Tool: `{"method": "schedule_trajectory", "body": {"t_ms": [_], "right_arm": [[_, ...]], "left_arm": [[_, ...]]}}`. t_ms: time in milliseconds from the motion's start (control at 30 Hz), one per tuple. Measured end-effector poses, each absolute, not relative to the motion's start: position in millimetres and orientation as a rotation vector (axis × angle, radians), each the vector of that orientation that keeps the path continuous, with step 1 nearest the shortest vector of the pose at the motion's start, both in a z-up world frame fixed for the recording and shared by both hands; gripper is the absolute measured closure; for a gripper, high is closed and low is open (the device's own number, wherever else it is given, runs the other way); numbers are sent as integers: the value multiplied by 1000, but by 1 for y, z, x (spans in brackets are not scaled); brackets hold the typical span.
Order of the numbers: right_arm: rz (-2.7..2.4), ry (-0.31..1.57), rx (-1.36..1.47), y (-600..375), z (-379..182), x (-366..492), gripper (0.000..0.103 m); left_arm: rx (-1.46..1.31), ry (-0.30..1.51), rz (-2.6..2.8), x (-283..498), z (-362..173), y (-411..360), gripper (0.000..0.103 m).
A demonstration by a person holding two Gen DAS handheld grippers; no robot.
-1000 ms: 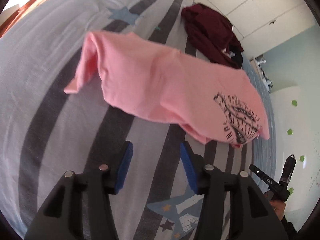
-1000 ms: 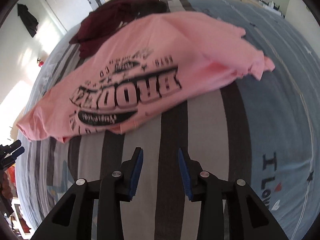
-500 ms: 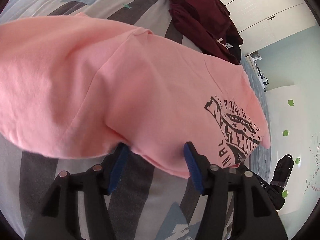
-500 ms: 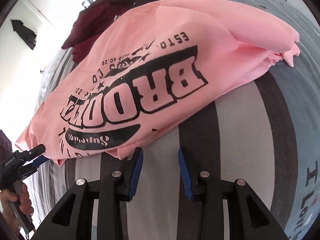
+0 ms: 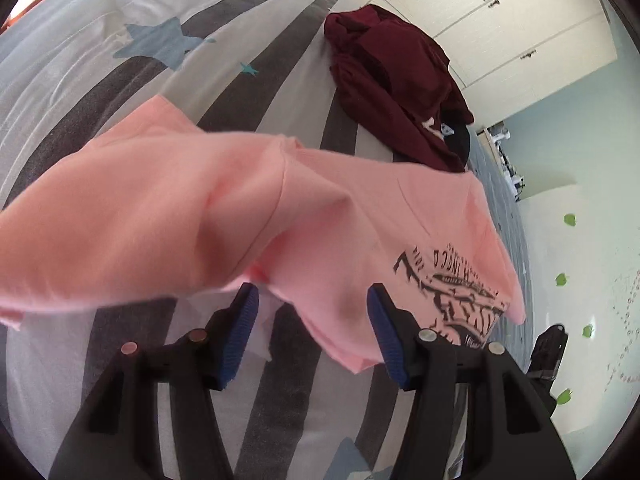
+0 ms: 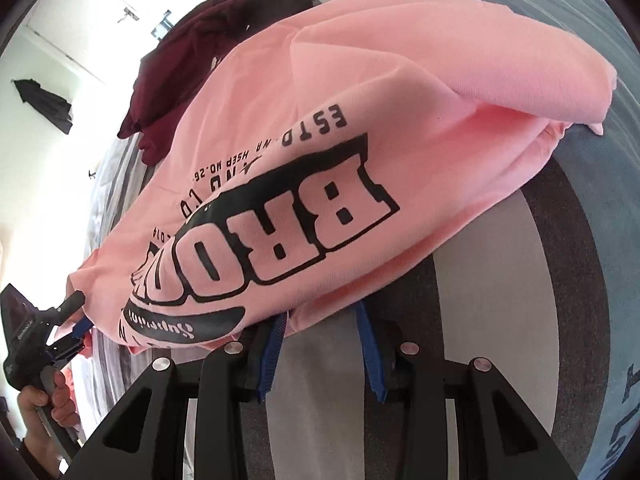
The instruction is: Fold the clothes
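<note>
A pink T-shirt (image 5: 320, 220) with a black print lies rumpled on the striped bedcover (image 5: 120, 80). My left gripper (image 5: 312, 320) is open at its near edge, and a fold of pink cloth hangs between the blue pads without being pinched. In the right wrist view the same shirt (image 6: 360, 140) fills the frame, print upside down. My right gripper (image 6: 322, 340) is open at the hem, which lies over its fingertips. The left gripper (image 6: 76, 320) shows there at the shirt's far left corner, held by a hand (image 6: 44, 404).
A heap of maroon clothes (image 5: 392, 92) lies on the bed beyond the shirt. White wardrobe doors (image 5: 500, 20) stand behind it. A dark garment (image 6: 44, 104) hangs on the wall at the left. Bare bedcover (image 6: 500, 280) stretches to the right of the shirt.
Both grippers have come up to the shirt from a distance; its edges now reach between their fingers. The left jaws stand slightly wider than a second ago.
</note>
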State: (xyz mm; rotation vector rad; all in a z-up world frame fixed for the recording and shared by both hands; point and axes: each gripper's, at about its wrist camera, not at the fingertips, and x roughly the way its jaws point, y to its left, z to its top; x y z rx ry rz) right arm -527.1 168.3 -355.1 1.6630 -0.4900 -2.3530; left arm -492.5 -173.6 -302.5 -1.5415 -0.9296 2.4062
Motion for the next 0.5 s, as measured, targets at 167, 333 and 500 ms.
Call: {"method": "schedule_trajectory", "body": {"t_ms": [167,333,500], "right_arm": [[-2329,-501,1663,165,-359,-511,70],[-2319,-628,1647,168,-365,-516,70],[-2314,-610,1657,166,-366,-527,70]], "left_arm": [[-1596,-869,2339,-450,-319,-155,49],[-1578,-881,2341,-449,-326,-144,49],[-1554,-896,2339,-470,-325,-139,49]]}}
